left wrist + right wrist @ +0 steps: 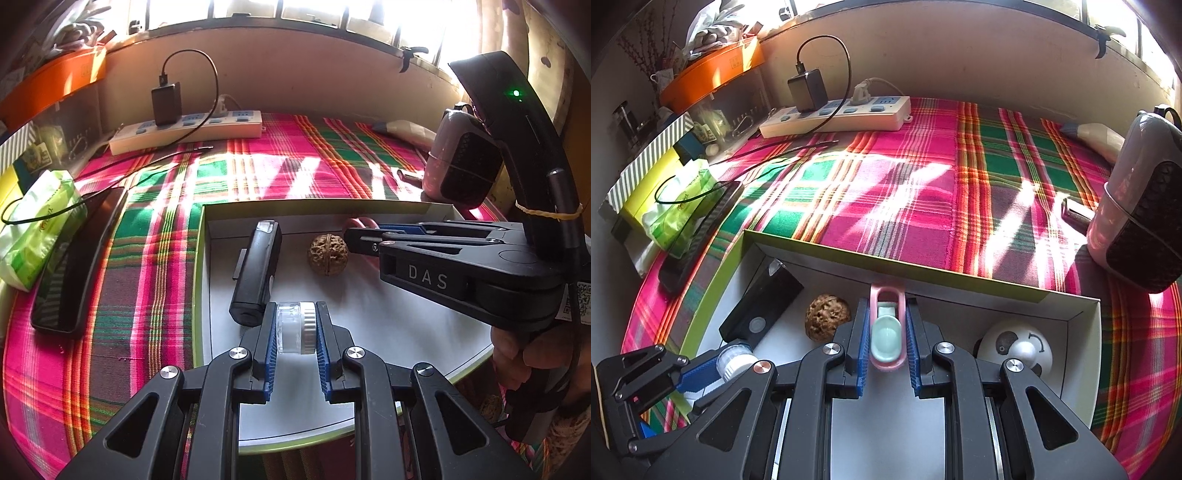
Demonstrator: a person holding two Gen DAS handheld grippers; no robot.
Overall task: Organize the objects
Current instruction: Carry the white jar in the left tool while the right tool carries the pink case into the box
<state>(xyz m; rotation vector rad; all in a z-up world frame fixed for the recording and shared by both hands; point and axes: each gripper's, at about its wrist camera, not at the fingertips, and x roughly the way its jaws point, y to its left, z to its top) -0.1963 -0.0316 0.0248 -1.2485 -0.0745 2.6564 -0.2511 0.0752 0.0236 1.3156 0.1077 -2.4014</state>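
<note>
Both tongs tilt down over box [1067, 295] | left tongs [295, 326] clamp jar [295, 326] | right tongs [886, 332] pinch pink clip [886, 332]

Harsh window [295, 11] glare — sunlit streaks, fisheye-warped edges

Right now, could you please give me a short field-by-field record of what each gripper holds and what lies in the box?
left gripper: shut on small clear jar with white cap
right gripper: shut on pink clip with mint centre
box: walnut, black device, panda ball
surface: plaid cloth
</note>
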